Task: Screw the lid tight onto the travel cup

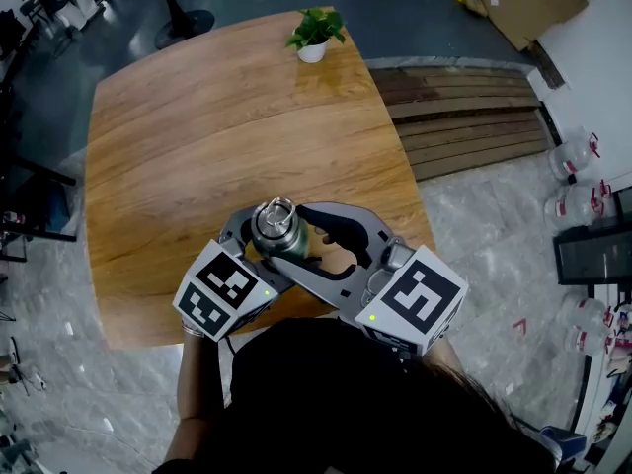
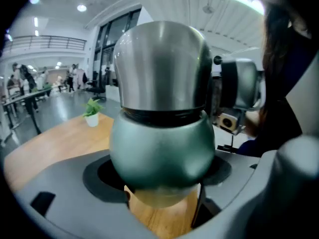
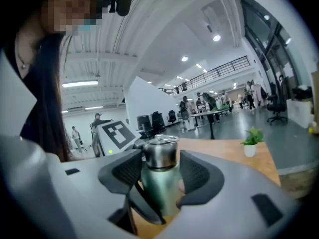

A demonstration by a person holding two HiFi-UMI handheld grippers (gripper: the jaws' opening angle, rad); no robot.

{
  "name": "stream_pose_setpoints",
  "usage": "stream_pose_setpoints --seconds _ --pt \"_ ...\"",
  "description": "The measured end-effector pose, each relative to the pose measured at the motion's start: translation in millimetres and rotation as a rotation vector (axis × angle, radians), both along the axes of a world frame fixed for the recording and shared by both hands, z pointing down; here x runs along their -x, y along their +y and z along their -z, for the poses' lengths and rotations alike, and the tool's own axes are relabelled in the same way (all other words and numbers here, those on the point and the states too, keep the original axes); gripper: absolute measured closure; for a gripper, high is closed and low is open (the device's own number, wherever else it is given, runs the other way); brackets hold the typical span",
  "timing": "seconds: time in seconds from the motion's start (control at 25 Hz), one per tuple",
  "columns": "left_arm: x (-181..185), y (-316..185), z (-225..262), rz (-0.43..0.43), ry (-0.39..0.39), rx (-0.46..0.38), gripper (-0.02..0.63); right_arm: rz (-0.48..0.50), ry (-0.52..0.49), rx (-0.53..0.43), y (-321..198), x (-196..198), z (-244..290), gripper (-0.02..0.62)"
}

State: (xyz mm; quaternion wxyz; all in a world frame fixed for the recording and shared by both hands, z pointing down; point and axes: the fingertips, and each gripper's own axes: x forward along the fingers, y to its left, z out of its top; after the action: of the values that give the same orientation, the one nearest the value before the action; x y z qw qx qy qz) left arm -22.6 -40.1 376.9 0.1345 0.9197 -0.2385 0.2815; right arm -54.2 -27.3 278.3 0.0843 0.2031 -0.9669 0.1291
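Travel cup [image 1: 288, 243] over the near part of the desk [image 1: 197, 136], with a hand-held gripper on each side. In the head view the jaws hide the cup's base, so it cannot be told whether the cup rests on the wood. The person's dark clothing covers the desk's near edge.

Left: in the left gripper view the cup fills the frame, cutting off its base and the jaw tips. The left hand-held gripper [image 2: 160, 178] is clamped on the green body at a narrow opening, with a dark pad [image 2: 102, 180] pressed to each side.

Centre: the steel lid [image 2: 162, 66] sits on top of the cup.

Right: the right hand-held gripper [image 3: 160, 171] is closed narrowly about the cup's top. Its ribbed pads [image 3: 199, 176] lie against the lid and shoulder, and the cup's lower body is hidden behind the jaws.

A potted plant [image 1: 316, 33] stands at the far desk edge, well apart.
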Motion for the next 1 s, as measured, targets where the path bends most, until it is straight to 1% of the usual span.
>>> stream_pose_setpoints --seconds 0.04,0.08,0.12,0.16,0.24,0.32,0.36,0.4,0.44,0.48,0.56,0.64,0.68,0.72,0.76,0.8,0.92,0.96,1.0 --pt "-3.2 7.3 2.2 -0.055 0.027 0.010 0.222 0.026 -0.007 0.003 2.6 0.4 0.9 0.364" --pt "-5.4 12.3 3.4 -0.091 0.042 0.017 0.222 0.040 -0.009 -0.002 4.3 1.2 1.8 0.364" --pt "-6.1 14.0 3.7 -0.101 0.047 0.020 0.222 0.038 -0.004 -0.016 4.6 2.5 2.6 0.364" --pt "-5.1 12.1 3.0 -0.083 0.041 0.019 0.222 0.022 0.010 -0.037 3.5 3.7 2.6 0.364" --pt "-0.1 1.6 -0.5 -0.004 0.006 0.010 0.222 -0.035 0.051 -0.071 -1.9 4.8 0.0 0.365" --pt "6.9 -10.0 -5.2 0.080 -0.055 -0.012 0.222 -0.093 0.072 -0.075 -8.0 5.1 -3.2 0.365" --pt "9.9 -13.9 -7.0 0.104 -0.085 -0.025 0.222 -0.108 0.068 -0.069 -9.9 5.3 -3.9 0.365" --pt "11.6 -15.4 -7.9 0.109 -0.102 -0.032 0.222 -0.111 0.055 -0.058 -10.7 5.4 -3.8 0.365" --pt "11.5 -14.2 -7.8 0.094 -0.097 -0.028 0.222 -0.100 0.037 -0.043 -10.4 5.3 -3.0 0.365" --pt "9.8 -10.6 -6.7 0.064 -0.071 -0.014 0.222 -0.081 0.018 -0.028 -8.9 5.3 -1.9 0.364" --pt "4.1 1.3 -3.2 -0.022 0.007 0.026 0.222 -0.034 -0.011 -0.001 -4.1 6.1 0.4 0.364" --pt "-2.1 13.7 -1.2 -0.111 0.065 0.059 0.222 0.002 -0.013 0.009 0.4 7.3 -0.2 0.364" --pt "-4.7 17.6 -1.5 -0.137 0.081 0.071 0.222 0.011 -0.005 0.006 1.6 8.1 -1.2 0.364" --pt "-6.3 18.9 -2.5 -0.140 0.090 0.079 0.222 0.008 0.006 -0.004 1.7 9.0 -2.2 0.364" --pt "-6.5 17.3 -4.2 -0.119 0.089 0.084 0.222 -0.006 0.021 -0.016 0.2 9.2 -3.3 0.364" --pt "-5.5 13.0 -6.6 -0.078 0.076 0.086 0.222 -0.031 0.039 -0.029 -2.5 8.7 -4.8 0.364" --pt "2.0 -6.3 -15.6 0.089 -0.019 0.061 0.222 -0.139 0.097 -0.055 -12.7 5.5 -10.1 0.364" --pt "4.3 -10.7 -18.0 0.127 -0.045 0.050 0.222 -0.165 0.102 -0.056 -14.8 5.5 -11.3 0.364" --pt "5.7 -12.2 -19.2 0.142 -0.054 0.045 0.222 -0.172 0.098 -0.053 -15.4 6.3 -12.0 0.364"
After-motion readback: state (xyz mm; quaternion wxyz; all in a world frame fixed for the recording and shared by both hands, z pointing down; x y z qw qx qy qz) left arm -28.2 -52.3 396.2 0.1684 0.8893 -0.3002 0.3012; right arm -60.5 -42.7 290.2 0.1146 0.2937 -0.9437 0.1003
